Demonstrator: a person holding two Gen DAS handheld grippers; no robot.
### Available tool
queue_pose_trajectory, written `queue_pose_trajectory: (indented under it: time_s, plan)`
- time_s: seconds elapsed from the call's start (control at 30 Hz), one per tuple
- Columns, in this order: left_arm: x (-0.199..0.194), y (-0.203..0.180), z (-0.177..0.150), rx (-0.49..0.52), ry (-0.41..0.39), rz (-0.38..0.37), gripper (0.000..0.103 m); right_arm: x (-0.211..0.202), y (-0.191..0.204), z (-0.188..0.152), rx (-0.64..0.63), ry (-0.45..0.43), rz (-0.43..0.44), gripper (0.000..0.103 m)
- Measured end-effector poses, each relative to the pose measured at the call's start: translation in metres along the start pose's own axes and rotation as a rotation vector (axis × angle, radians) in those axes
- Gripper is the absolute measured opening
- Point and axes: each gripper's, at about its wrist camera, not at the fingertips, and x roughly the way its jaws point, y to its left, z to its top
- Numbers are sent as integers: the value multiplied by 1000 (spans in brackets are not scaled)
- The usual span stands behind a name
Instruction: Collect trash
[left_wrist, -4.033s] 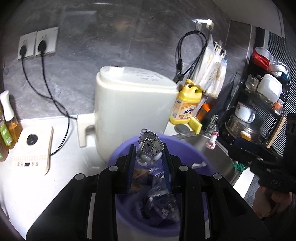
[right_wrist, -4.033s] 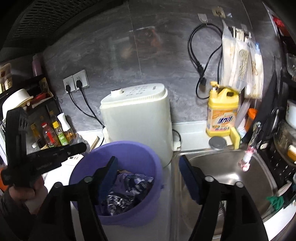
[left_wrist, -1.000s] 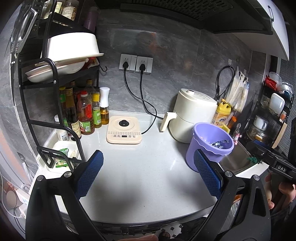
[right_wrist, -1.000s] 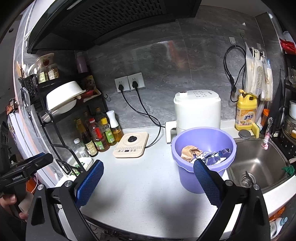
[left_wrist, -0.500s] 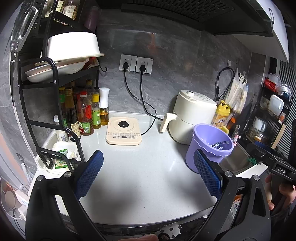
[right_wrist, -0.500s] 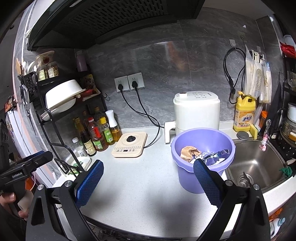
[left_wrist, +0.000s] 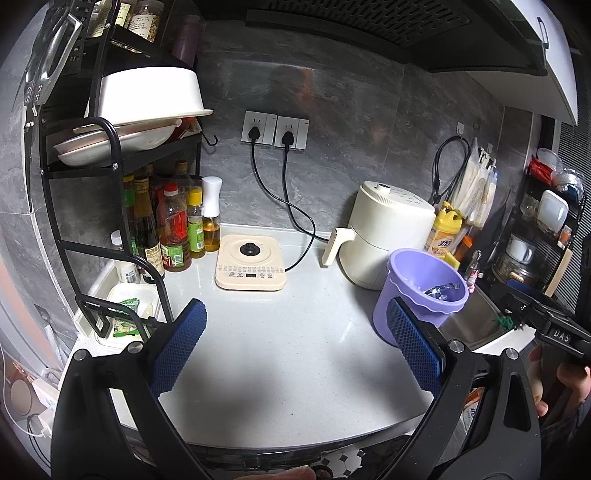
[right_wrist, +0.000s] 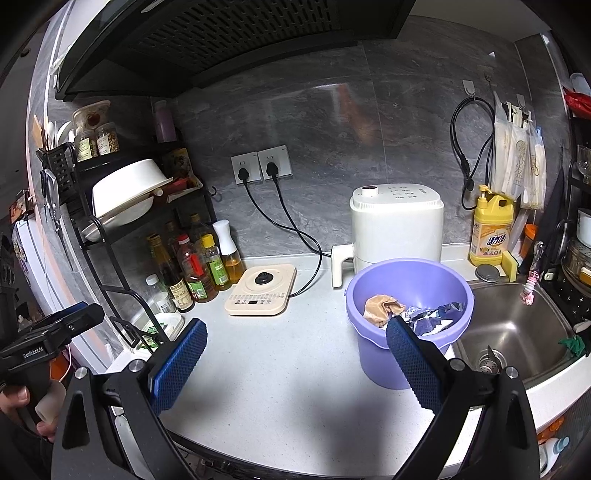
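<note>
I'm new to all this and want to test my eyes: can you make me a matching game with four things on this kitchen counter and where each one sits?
Things:
1. purple bucket
2. crumpled wrappers
3. yellow detergent bottle
4. beige hotplate

Places:
A. inside the bucket
B. below the wall sockets
C. by the sink's left edge
D. against the wall, behind the sink

Pairs: 1-C, 2-A, 3-D, 4-B

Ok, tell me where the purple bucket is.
The purple bucket stands on the countertop at the right, just in front of the white air fryer and beside the sink.
</note>
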Motion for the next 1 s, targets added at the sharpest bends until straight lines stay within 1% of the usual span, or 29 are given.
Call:
queue_pose_trajectory:
  time_s: [0.47,1.0]
  plan:
    - [-1,-7,1,23,-9,-10,97,-2,-4,-1,3,-8,-16,95]
    - [-2,-9,2,20,-16,-8,97,-6,-5,-1,6,-14,-20,95]
